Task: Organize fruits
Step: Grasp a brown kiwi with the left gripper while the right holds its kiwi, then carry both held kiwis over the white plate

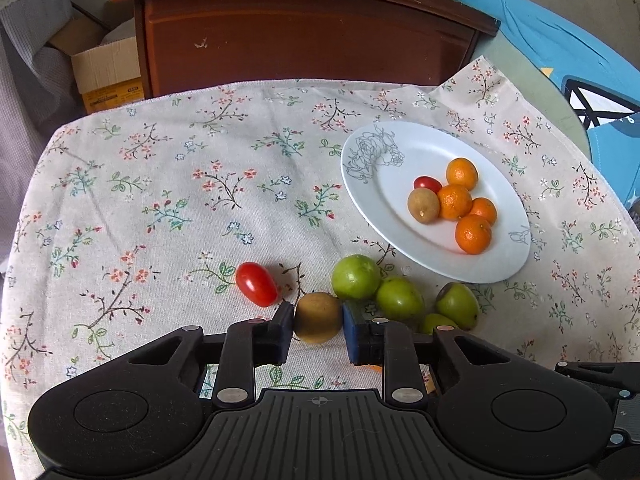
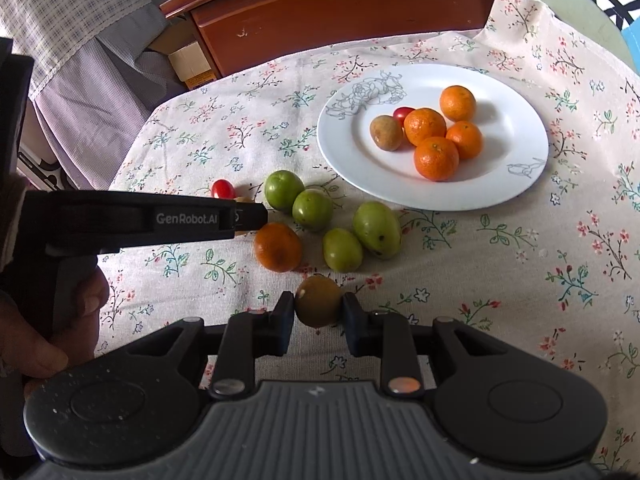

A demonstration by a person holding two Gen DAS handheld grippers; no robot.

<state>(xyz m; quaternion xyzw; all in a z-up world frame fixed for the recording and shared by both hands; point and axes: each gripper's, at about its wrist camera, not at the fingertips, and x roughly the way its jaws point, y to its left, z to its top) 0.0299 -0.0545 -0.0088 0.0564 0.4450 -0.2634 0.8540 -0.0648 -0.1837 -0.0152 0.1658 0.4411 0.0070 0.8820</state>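
Note:
My left gripper [image 1: 318, 318] is shut on a round brown fruit [image 1: 318, 312] just above the floral cloth. A red cherry tomato [image 1: 257, 284] lies to its left, and three green fruits [image 1: 356, 277] lie to its right. The white plate [image 1: 360, 152] at the right holds several oranges [image 1: 454, 201], a brown fruit [image 1: 423, 205] and a cherry tomato [image 1: 427, 183]. My right gripper [image 2: 319, 307] is shut on a brownish-green fruit [image 2: 318, 298]. Ahead of it lie an orange [image 2: 277, 247] and several green fruits [image 2: 377, 229], with the plate [image 2: 332, 136] beyond.
The left gripper's body [image 2: 132, 218] crosses the right wrist view from the left, held by a hand [image 2: 48, 320]. A dark wooden cabinet [image 1: 300, 40] stands behind the table, with a cardboard box [image 1: 108, 72] at its left and blue fabric [image 1: 560, 52] at the right.

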